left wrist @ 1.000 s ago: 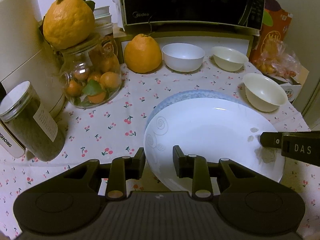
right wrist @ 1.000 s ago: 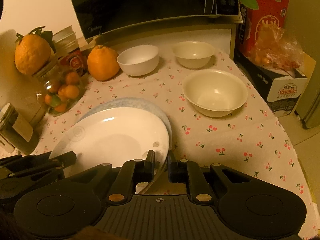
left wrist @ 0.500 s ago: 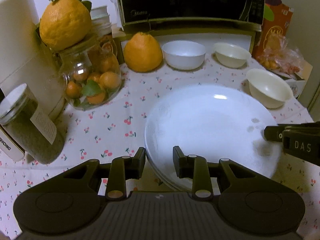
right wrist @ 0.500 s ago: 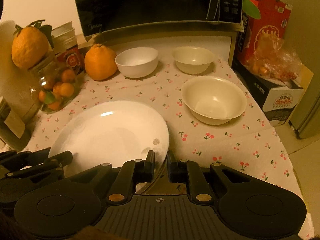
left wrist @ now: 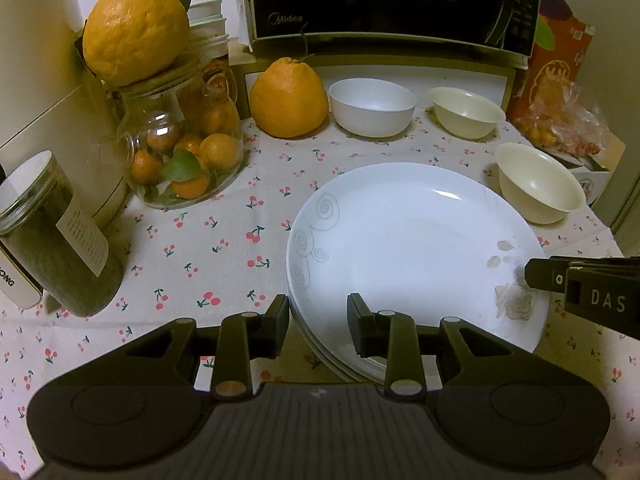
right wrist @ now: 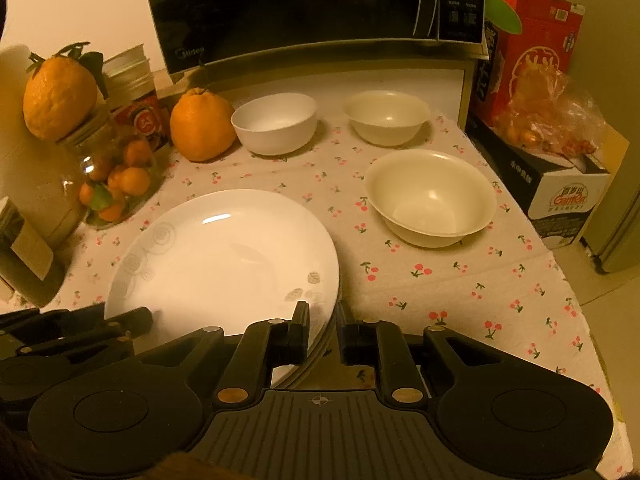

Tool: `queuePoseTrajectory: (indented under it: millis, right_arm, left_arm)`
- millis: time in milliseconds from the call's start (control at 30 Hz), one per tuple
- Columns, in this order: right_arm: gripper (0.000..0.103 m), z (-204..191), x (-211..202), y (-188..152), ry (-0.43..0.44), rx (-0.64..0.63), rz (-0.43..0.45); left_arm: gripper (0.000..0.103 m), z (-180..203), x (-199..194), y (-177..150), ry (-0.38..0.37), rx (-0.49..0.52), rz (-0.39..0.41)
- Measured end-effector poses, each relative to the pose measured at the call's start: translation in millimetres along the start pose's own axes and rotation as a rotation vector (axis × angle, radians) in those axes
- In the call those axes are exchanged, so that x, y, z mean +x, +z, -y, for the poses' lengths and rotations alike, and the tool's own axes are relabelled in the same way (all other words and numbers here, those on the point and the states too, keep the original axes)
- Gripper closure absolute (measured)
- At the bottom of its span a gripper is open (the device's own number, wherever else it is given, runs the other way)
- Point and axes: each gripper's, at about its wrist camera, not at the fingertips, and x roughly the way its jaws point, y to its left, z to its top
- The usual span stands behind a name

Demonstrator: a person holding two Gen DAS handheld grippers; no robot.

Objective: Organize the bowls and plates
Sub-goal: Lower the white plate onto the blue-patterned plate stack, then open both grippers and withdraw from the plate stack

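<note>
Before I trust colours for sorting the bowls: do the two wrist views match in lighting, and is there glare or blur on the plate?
Left wrist view: cooler, whiter light, sharp, with a small glare streak on the plate. Right wrist view: a strong orange cast, so the white bowl looks cream; the plate's glare is small. Both bend towards the edges, fisheye.

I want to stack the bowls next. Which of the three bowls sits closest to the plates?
The larger cream bowl, alone right of the plate stack. The white bowl and smaller cream bowl sit farther back, below the microwave.
</note>
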Motion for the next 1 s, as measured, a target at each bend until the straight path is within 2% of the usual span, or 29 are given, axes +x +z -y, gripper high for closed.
queuePoseTrajectory:
  millis: [100,267,333,400,600,733,800,1000]
  right_arm:
    - [0.086,0.9,-2.4,0.3,0.012,0.003,-0.004]
    - [0.081,6.0,-9.1,0.9,0.060,0.026,-0.012]
    - [0.074,6.7,-12.4,0.5,0.073,0.024,-0.016]
    - [0.059,7.8,-16.4,-0.3,0.083,0.018,-0.016]
    - [0.034,16.3,-30.9,-2.9,0.112,0.029,-0.009]
    - [0.028,24.0,-38.9,-5.1,0.141,0.045,-0.014]
    - [0.021,27.2,-42.0,-6.4,0.159,0.046,-0.016]
    - [0.015,39.4,-49.7,-4.4,0.180,0.074,-0.016]
  left_arm:
    - [0.073,-0.7,-1.0,-0.1,-0.004,-0.007,-0.006]
    - [0.063,-3.2,-6.5,-0.3,-0.017,-0.026,-0.011]
    - [0.056,-4.2,-9.6,-0.6,-0.023,-0.030,-0.011]
    - [0.051,-5.1,-12.9,-1.1,-0.028,-0.032,-0.009]
    - [0.033,-7.9,-23.9,-1.7,-0.055,-0.039,-0.014]
    - [0.017,-7.5,-32.1,-3.2,-0.063,-0.031,-0.006]
    - [0.012,-7.3,-35.4,-3.4,-0.064,-0.025,0.000]
    - [0.005,-6.6,-40.1,-1.4,-0.059,-0.016,-0.001]
